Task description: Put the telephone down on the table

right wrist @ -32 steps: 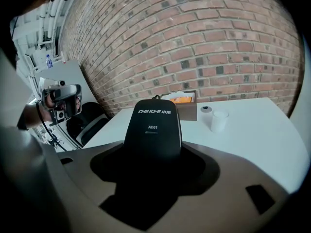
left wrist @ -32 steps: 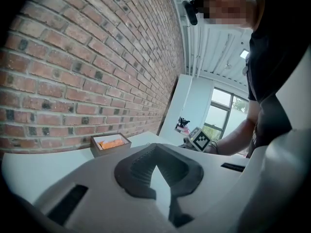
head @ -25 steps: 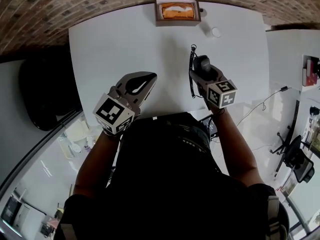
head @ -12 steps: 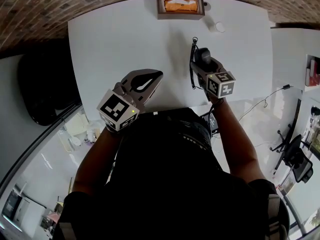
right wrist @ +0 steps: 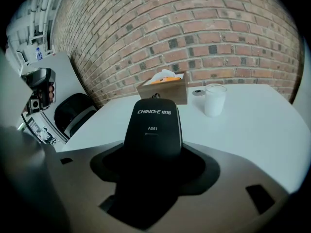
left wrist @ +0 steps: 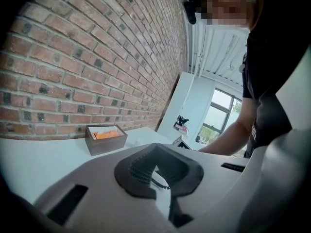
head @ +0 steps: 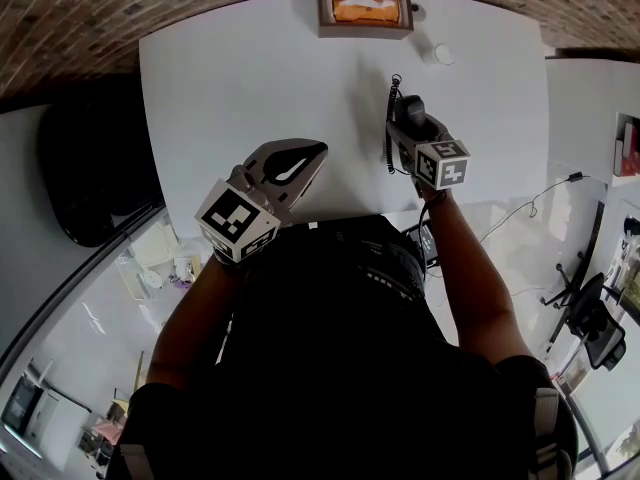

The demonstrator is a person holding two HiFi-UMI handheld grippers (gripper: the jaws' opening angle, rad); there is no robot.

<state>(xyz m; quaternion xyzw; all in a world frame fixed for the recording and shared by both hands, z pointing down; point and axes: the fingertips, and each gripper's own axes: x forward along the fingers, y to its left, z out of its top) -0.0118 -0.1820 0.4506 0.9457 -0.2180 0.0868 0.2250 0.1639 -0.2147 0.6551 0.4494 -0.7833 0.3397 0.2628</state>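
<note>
A black telephone handset point(head: 410, 114) is held over the right half of the white table point(head: 230, 78), with my right gripper point(head: 408, 130) shut on it. Its coiled black cord point(head: 390, 133) hangs down to the tabletop on its left. In the right gripper view the handset point(right wrist: 153, 127) sticks out between the jaws of the right gripper point(right wrist: 153, 166), printed end pointing at the brick wall. My left gripper point(head: 306, 154) hovers at the table's near edge, shut on nothing. In the left gripper view the left gripper point(left wrist: 158, 168) has its pads meeting, and a bit of cord shows behind them.
A brown tissue box point(head: 365, 8) stands at the table's far edge by the brick wall, also in the right gripper view point(right wrist: 165, 87) and the left one point(left wrist: 105, 137). A small white cup point(head: 437, 54) point(right wrist: 215, 100) sits to its right. A black chair point(head: 90, 178) stands left of the table.
My right gripper has carried the handset a little farther out over the table, away from the person. The left gripper has hardly moved.
</note>
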